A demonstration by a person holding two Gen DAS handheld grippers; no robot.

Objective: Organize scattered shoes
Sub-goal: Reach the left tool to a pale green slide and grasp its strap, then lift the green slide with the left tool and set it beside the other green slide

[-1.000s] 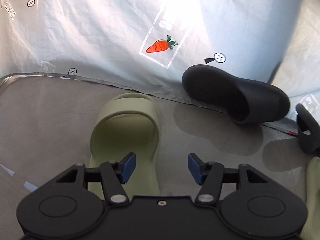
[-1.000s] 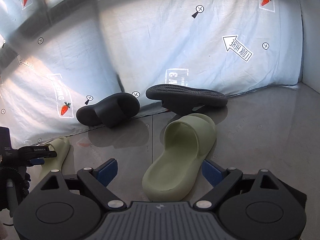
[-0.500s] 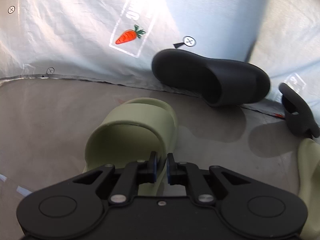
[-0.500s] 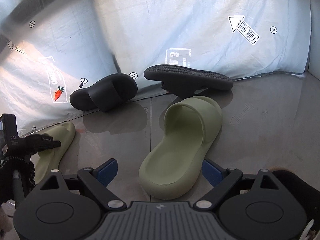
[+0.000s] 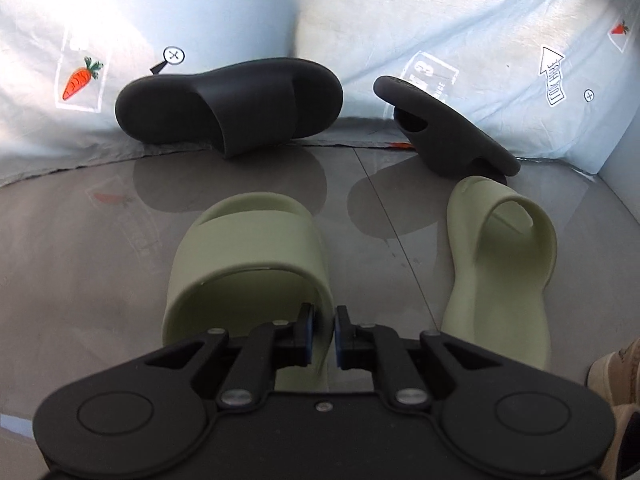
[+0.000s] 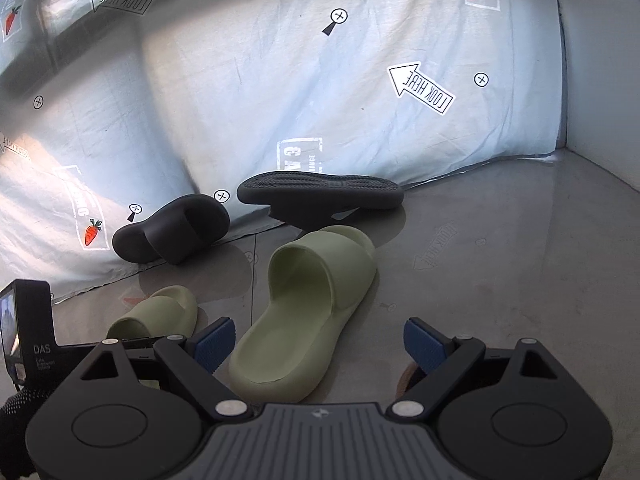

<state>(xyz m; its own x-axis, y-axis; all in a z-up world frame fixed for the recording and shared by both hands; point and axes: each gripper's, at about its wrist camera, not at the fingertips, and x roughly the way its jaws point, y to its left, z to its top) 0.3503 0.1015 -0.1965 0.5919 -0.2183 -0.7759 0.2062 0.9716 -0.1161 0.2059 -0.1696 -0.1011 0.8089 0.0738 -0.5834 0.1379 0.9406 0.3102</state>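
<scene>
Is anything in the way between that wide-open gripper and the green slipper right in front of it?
Nothing visible. The right gripper stands open with only bare floor before the green slipper, whose heel end already lies between its fingers.

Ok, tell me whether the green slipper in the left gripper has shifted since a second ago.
Yes. In the right wrist view the gripped green slipper has slid rightward, away from the printed sheet and nearer the second green slipper. The left gripper is shut on its strap.

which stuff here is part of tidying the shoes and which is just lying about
Part of the job:
- green slide clamped in the left hand-held gripper
- second green slide
- upright black slide
- overturned black slide

Just there:
- printed sheet
- tan shoe at the frame edge
</scene>
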